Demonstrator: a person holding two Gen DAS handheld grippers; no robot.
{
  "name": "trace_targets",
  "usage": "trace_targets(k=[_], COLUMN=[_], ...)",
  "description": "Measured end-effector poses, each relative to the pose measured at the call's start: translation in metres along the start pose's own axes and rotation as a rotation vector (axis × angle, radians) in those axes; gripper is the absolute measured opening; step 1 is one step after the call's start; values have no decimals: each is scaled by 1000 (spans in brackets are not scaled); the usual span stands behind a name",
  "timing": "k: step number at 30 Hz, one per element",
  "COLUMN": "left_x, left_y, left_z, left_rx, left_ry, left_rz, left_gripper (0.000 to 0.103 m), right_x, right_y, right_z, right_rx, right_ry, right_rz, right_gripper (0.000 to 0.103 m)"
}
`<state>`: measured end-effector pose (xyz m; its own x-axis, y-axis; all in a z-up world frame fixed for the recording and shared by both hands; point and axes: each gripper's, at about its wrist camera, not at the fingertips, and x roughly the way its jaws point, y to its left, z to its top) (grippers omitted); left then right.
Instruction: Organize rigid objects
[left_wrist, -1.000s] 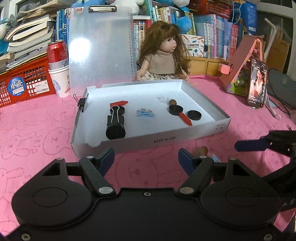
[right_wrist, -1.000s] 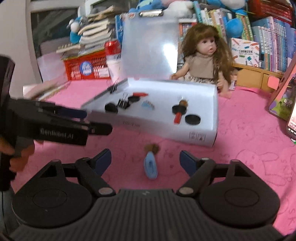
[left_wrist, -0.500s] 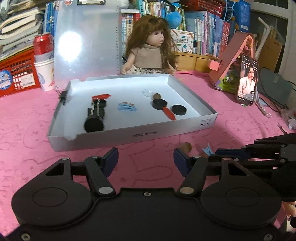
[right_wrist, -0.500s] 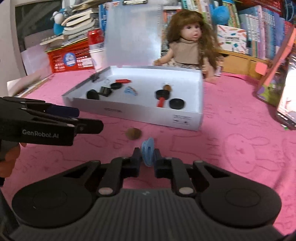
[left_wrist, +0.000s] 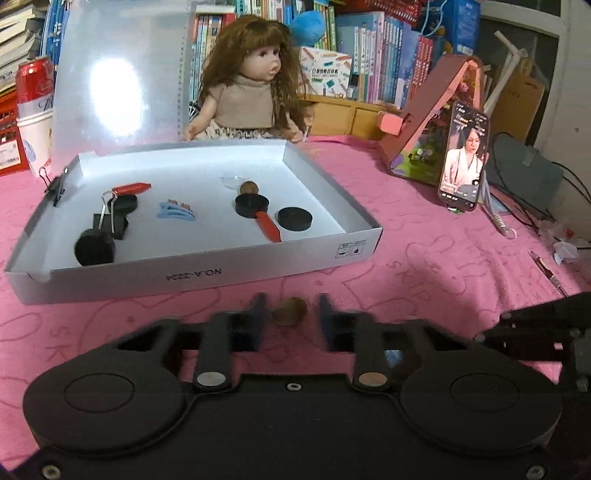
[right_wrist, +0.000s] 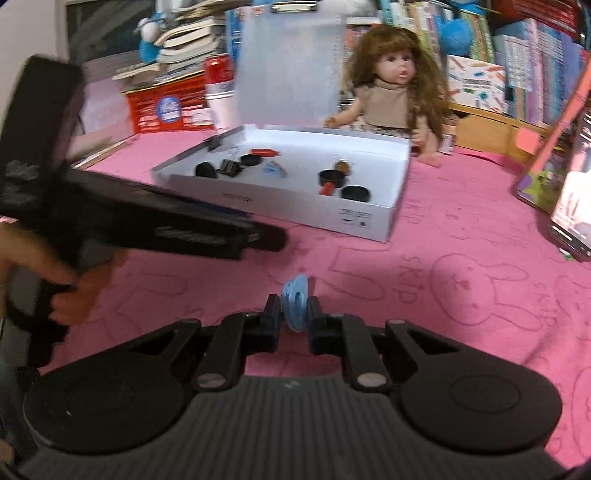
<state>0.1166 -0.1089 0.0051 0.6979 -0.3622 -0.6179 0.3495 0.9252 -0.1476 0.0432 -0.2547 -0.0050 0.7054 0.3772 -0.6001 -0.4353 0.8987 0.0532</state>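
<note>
A white shallow box (left_wrist: 207, 275) (right_wrist: 369, 221) lies on the pink cloth and holds black discs, a binder clip, red pieces, a blue clip (left_wrist: 176, 212) and a brown nut. My left gripper (left_wrist: 290, 314) sits low in front of the box. Its jaws stand on either side of a small brown nut (left_wrist: 291, 311) on the cloth, with small gaps showing. My right gripper (right_wrist: 293, 308) is shut on a blue round piece (right_wrist: 295, 299) and holds it above the cloth. The left gripper also shows in the right wrist view (right_wrist: 147, 218), blurred.
A doll (left_wrist: 255, 85) sits behind the box beside a translucent clipboard (left_wrist: 118, 81). A phone (left_wrist: 463, 158) leans on a pink stand (left_wrist: 436, 122) at the right. A can on a cup (left_wrist: 35, 110), a red basket and books stand at the left. A pen (left_wrist: 546, 273) lies at the far right.
My left gripper has moved right and down to the brown nut and its jaws have narrowed around it. My right gripper shut on the blue piece and lifted it.
</note>
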Motion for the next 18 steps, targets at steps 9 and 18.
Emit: trace_targets(k=[9, 18], left_x=[-10, -39], left_y=[5, 40], left_z=[-4, -14], left_rx=[40, 25], left_ry=[-27, -33], left_rz=[51, 126], left_gripper=[17, 17], right_x=[10, 21], right_y=[11, 31], right_z=[5, 12], right_rx=[-35, -131], right_ry=[-13, -4], right_rz=[62, 97], right_gripper=[18, 40])
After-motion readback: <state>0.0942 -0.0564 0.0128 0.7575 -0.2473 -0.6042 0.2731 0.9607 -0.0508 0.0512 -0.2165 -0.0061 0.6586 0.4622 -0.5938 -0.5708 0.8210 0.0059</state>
